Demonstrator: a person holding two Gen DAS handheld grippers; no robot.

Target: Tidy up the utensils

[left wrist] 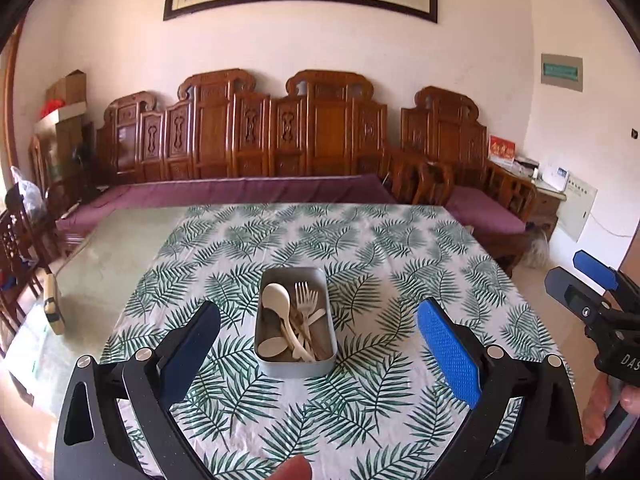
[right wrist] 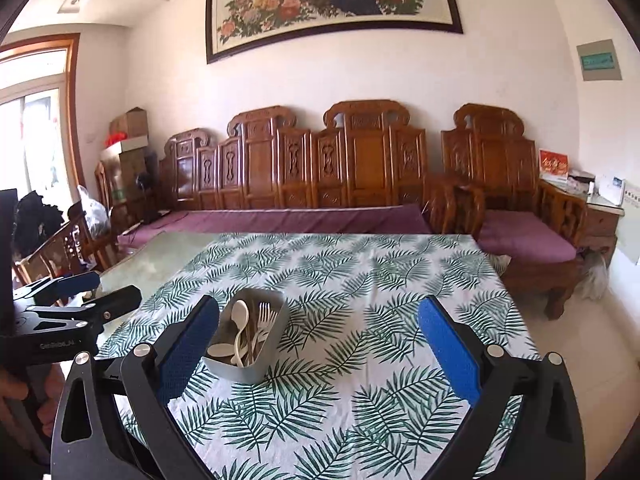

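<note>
On the table, amid the leaf-print cloth, sits a grey tin with the spoons and forks gathered inside, so the sorting looks done. The left gripper and right gripper hang back from it, fingers wide and empty, likely clear of the tin.

Both wrist cameras above near table edge, angled down toward sofa; both share tray.
</note>
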